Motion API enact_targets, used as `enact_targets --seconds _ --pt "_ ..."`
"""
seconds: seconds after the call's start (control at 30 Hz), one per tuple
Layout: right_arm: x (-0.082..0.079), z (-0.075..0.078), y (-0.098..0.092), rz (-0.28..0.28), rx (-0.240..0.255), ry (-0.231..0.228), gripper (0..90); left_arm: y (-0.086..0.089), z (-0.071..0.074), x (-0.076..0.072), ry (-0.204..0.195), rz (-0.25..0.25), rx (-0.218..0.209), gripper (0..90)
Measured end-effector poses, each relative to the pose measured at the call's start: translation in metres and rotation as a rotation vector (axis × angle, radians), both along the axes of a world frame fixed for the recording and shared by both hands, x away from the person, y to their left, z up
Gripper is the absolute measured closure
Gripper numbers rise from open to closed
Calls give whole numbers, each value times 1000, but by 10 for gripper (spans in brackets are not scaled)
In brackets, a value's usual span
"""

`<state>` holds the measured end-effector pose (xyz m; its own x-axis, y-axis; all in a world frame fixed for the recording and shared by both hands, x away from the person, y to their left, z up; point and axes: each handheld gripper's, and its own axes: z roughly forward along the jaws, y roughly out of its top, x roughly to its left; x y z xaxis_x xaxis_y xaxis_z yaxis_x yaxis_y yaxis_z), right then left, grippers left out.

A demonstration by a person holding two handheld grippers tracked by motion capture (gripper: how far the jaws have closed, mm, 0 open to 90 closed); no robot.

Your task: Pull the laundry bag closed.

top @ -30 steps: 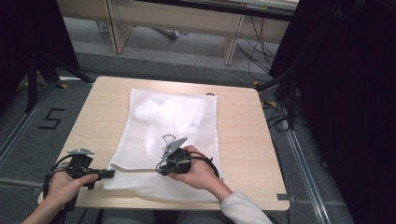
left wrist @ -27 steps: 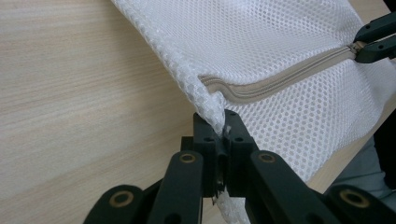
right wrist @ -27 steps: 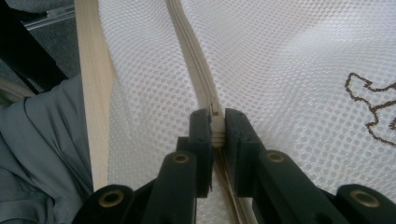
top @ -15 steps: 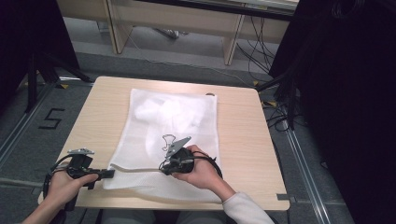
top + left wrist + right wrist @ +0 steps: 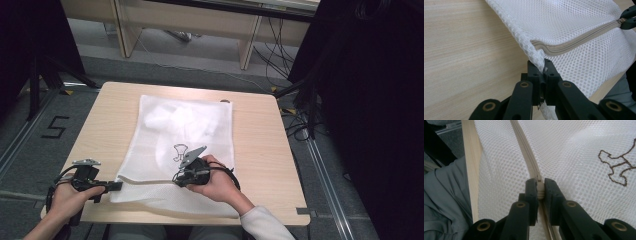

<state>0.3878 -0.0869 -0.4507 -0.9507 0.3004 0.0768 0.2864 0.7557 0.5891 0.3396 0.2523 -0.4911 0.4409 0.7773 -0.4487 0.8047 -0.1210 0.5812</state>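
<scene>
Left gripper view: our left fingers [image 5: 543, 72] pinch the mesh laundry bag's [image 5: 579, 22] corner on the desk [image 5: 469, 50]; our right fingers [image 5: 539, 187] clamp its zipper pull [image 5: 539, 185] between them.

On the table [image 5: 110, 115]: mesh bag [image 5: 185, 125], spread from far edge to near edge, slightly left of centre. Along the bag's near part: zipper [image 5: 579, 41], running left to right. At the bag's near-left corner: left gripper [image 5: 116, 186]. Right of it, on the zipper: right gripper [image 5: 178, 180].
</scene>
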Motion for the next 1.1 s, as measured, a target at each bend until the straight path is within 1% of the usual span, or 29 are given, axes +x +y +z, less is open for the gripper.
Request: enact_targets --seconds 0.07,0.2,0.4,0.63,0.73,0.77,0.8,0.87,0.9,1.1 --pt "0 -1 -1 4 3 -7 824 0 0 0 0 1 2 857" --pt "1 0 -4 2 -7 -1 824 0 0 0 2 0 2 857" --pt "1 2 -7 -11 -5 1 824 0 0 0 1 1 2 857" --pt "1 3 -10 -5 -8 -7 824 0 0 0 -1 1 2 857" --pt "1 4 -12 -11 -6 -5 824 0 0 0 0 2 1 857" --pt "0 4 -13 -11 -10 0 824 0 0 0 -1 2 1 857" --pt "0 3 -14 -11 -8 -2 824 0 0 0 -1 2 3 857" --pt "0 5 -16 -15 -19 -5 824 0 0 0 0 2 0 857" --pt "0 4 -16 -11 -8 -9 824 0 0 0 -1 2 1 857" --pt "0 5 -19 -14 -11 3 824 0 0 0 -1 2 2 857"
